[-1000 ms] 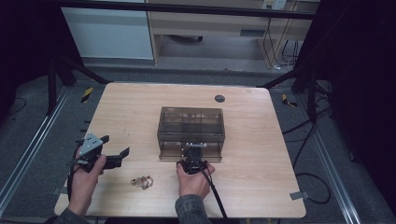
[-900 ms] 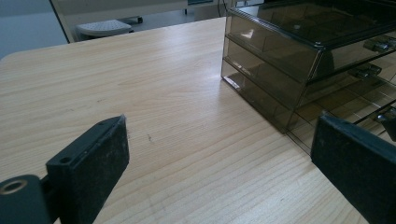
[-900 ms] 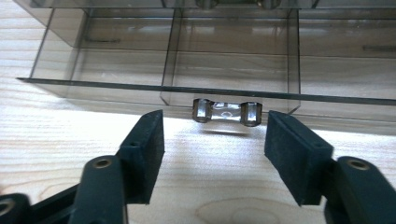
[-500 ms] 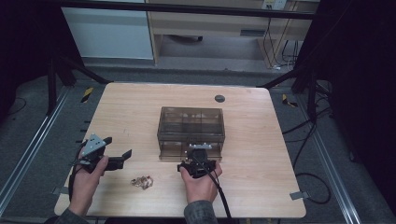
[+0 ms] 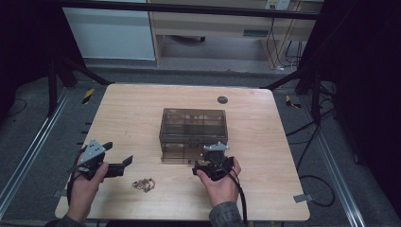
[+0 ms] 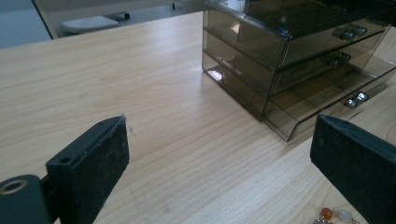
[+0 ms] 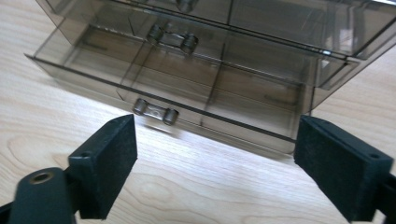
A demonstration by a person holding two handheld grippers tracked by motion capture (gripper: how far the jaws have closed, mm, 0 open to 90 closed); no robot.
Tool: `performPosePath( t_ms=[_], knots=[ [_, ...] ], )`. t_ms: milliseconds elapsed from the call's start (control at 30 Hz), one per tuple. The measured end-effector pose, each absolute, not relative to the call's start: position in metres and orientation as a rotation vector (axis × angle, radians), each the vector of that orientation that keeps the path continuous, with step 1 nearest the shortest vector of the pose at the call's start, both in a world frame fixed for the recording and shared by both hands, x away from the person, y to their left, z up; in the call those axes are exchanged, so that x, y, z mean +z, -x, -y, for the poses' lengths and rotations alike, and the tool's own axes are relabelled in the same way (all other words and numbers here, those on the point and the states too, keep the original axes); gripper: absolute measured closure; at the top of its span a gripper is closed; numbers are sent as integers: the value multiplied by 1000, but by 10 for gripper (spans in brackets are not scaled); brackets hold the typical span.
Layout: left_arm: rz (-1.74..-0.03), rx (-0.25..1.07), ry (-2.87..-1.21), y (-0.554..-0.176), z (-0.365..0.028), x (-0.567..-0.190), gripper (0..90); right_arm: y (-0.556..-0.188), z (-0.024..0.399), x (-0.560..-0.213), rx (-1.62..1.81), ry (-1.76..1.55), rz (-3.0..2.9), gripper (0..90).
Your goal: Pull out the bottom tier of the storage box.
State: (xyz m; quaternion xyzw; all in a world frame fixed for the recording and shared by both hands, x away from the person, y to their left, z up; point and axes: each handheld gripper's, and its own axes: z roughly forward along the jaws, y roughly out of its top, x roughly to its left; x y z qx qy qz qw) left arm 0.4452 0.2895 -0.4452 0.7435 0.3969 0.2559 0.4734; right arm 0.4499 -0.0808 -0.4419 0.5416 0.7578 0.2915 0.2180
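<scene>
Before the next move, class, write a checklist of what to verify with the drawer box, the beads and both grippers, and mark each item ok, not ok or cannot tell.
1. Bottom drawer of the drawer box pulled out: ok.
2. Open drawer free of contents: ok, its compartments look bare in the right gripper view.
3. Right gripper released from the drawer handle: ok, its jaws have just been opening and hold nothing.
4. Left gripper open and free: ok, jaws wide apart over bare table.
5. Bead string within reach: ok, it lies between the two hands.
6. Upper drawers shut: ok.
</scene>
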Motion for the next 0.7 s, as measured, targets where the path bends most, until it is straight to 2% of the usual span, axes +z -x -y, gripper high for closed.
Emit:
performPosePath(
  t_ms=[200,333,467,567,700],
  knots=[
    [-968,654,-1847,-445,-283,-449,45,-451,96,-443,847,-1394,-2165,66],
    [-941,684,-1911,-442,-270,-455,48,-453,108,-443,841,-1244,-2237,80],
    [-928,678,-1936,-439,-267,-460,47,-455,123,-446,873,-1207,-2245,109],
    [-936,656,-1902,-438,-273,-460,48,-456,136,-449,875,-1171,-2256,181],
    [-941,654,-1885,-441,-275,-462,47,-457,151,-447,954,-1114,-2277,226]
  ],
)
